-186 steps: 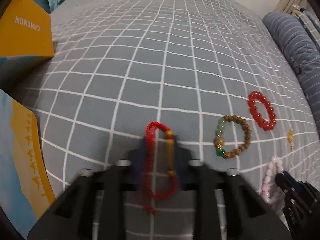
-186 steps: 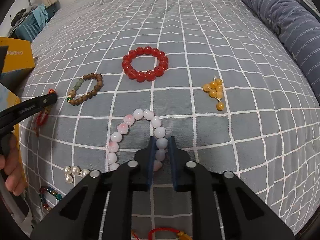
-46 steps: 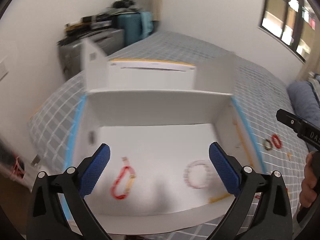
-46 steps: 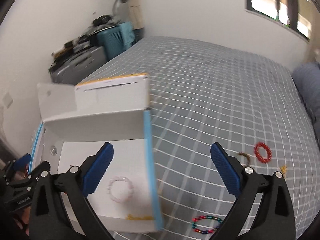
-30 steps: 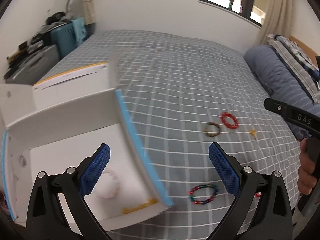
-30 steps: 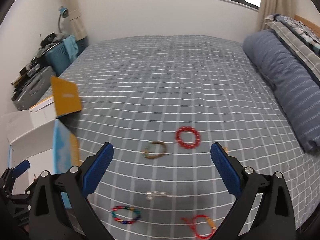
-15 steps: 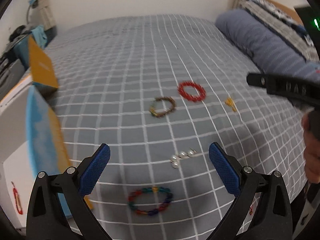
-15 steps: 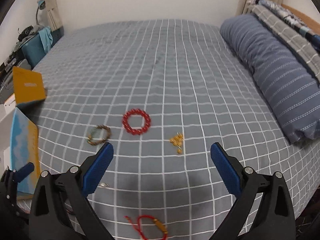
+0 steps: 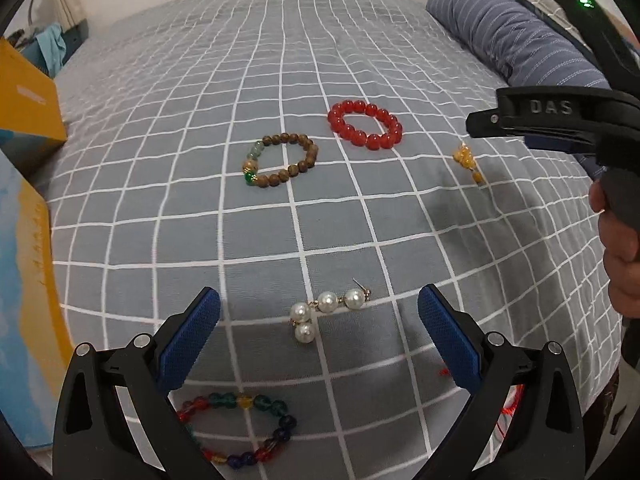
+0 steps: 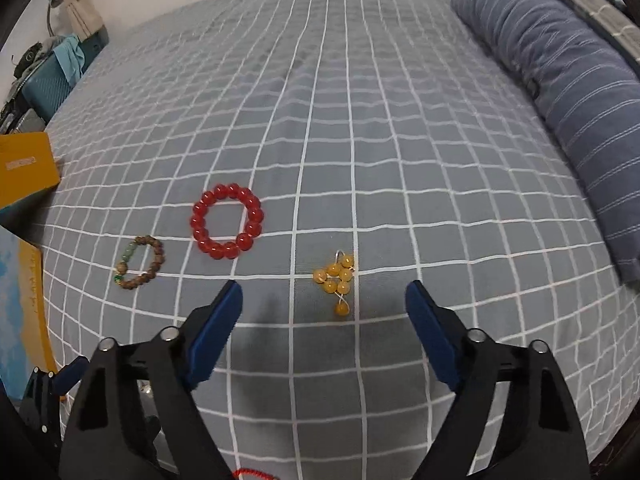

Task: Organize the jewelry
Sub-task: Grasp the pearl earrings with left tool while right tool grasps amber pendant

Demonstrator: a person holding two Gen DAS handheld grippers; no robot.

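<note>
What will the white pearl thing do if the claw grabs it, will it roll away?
The pearl earring would probably not roll far: its round pearls are joined by small gold links, and the soft bedspread should slow it. It will likely dangle floppily if gripped by one pearl. The smooth pearls may slip from the open left claw, and the thin post looks bendable.

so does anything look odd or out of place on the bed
Nothing looks damaged. Loose jewelry lies scattered on the bedspread: pearl earrings, multicolor bracelet, wooden bracelet, red bracelet and amber cluster.
</note>
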